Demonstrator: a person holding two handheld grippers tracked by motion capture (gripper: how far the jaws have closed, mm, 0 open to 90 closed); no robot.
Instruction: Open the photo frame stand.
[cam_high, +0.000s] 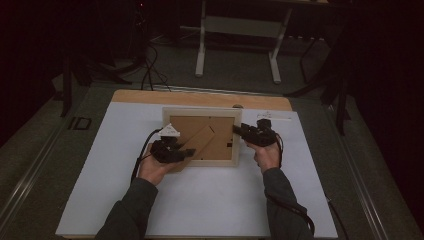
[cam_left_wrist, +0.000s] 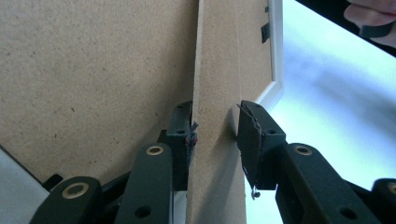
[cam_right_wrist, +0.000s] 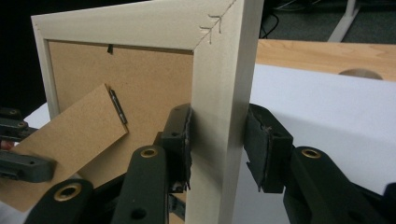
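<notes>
Dim room, white table sheet (cam_high: 200, 200) over a wood tabletop. Picture frame (cam_high: 200, 112) sits back-side up at table centre, pale wood border, brown backing board (cam_high: 220, 127). Easel stand (cam_high: 202, 140) swings out from the backing toward 7 o'clock. Left gripper (cam_high: 187, 152) at the frame's 7 o'clock corner: jaws narrowly parted around the stand's edge (cam_left_wrist: 217, 140), left pad touching, right pad just beside it with a slight gap. Right gripper (cam_high: 236, 130) at the frame's 3 o'clock side: jaws clamp the frame's right rail (cam_right_wrist: 219, 140), one pad on each face, left one pressed, right one touching.
</notes>
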